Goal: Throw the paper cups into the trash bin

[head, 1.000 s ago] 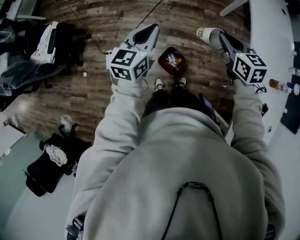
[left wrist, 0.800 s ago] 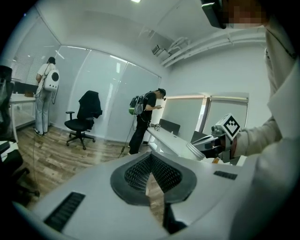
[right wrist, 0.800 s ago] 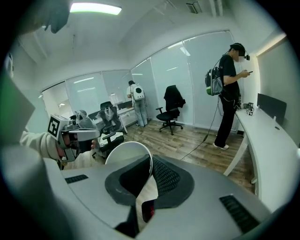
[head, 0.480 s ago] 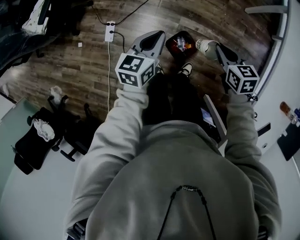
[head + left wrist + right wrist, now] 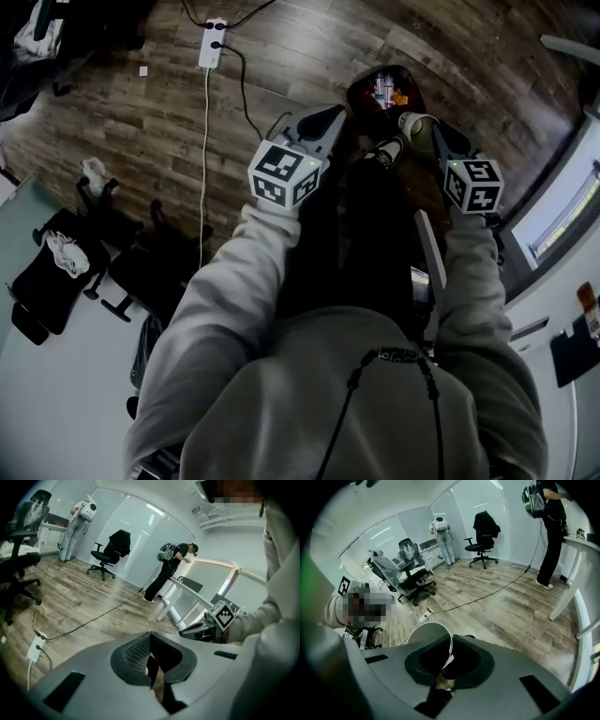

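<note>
A white paper cup [image 5: 411, 123] lies on its side in my right gripper [image 5: 434, 133], which is shut on the cup's rim. In the right gripper view the cup's round wall [image 5: 423, 634] curves up to the left of the jaws, which are pinched on its edge. Just beyond the cup on the wooden floor stands a dark red trash bin [image 5: 358, 98] with some litter in it. My left gripper [image 5: 328, 118] points at the floor left of the bin, shut with nothing between its pads [image 5: 138, 651].
A power strip [image 5: 212, 42] and its cable run over the floor to the left. Office chairs [image 5: 122, 272] stand at lower left and a white desk [image 5: 562, 216] at right. The person's shoe [image 5: 389, 150] is next to the bin. Other people [image 5: 171, 571] stand far off.
Both grippers have come down toward the floor and the person has bent forward. The cup has moved from right of the bin to just before its opening.
</note>
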A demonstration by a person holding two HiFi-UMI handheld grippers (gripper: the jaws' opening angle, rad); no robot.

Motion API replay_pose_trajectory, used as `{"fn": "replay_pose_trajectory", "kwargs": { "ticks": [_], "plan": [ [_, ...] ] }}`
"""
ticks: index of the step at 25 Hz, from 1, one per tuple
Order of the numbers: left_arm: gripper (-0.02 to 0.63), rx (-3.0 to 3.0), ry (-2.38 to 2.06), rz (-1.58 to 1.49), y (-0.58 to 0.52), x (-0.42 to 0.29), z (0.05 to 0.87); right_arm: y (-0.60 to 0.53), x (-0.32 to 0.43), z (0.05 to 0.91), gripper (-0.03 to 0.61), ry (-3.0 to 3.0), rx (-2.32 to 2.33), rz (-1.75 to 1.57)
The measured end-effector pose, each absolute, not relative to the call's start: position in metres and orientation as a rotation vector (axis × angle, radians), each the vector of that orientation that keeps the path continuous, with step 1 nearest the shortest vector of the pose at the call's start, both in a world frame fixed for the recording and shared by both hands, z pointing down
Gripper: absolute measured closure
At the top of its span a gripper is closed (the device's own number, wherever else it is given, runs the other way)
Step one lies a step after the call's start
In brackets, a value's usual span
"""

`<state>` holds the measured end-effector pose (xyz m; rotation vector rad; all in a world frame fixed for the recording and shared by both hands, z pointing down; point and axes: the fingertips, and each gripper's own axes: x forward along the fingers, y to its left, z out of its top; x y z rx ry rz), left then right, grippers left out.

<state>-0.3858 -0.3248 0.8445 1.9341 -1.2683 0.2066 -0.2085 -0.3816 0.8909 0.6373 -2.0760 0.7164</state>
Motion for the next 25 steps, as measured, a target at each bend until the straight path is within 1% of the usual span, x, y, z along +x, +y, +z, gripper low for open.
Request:
{"fn": "replay_pose_trajectory", "kwargs": {
  "ticks": [5, 7, 9, 10, 13, 18, 25],
  "plan": [
    [0.611, 1.918, -1.194, 0.214, -0.312, -0.378, 0.908, -0.369, -0.212, 0.965, 0.538, -2.059, 0.612, 0.734],
    [0.611, 1.917, -1.189, 0.213, -0.31, -0.379, 0.919, -0.366, -0.214, 0.983, 0.538, -2.053, 0.636, 0.818],
    [0.611, 1.913, -1.176, 0.191, -0.308, -0.378, 0.92, -0.363, -0.214, 0.989, 0.405, -2.05, 0.672, 0.932],
    [0.611, 1.911, -1.166, 0.177, -0.307, -0.378, 0.917, -0.364, -0.212, 0.986, 0.405, -2.051, 0.687, 0.949],
    [0.611, 1.93, -1.143, 0.179, -0.301, -0.377, 0.895, -0.366, -0.201, 0.958, 0.403, -2.055, 0.688, 0.914],
    [0.611, 1.939, -1.173, 0.167, -0.305, -0.386, 0.831, -0.377, -0.186, 0.883, 0.396, -2.08, 0.687, 0.851],
    [0.611, 1.982, -1.19, 0.156, -0.326, -0.376, 0.756, -0.384, -0.199, 0.794, 0.396, -2.139, 0.71, 0.829]
  ]
}}
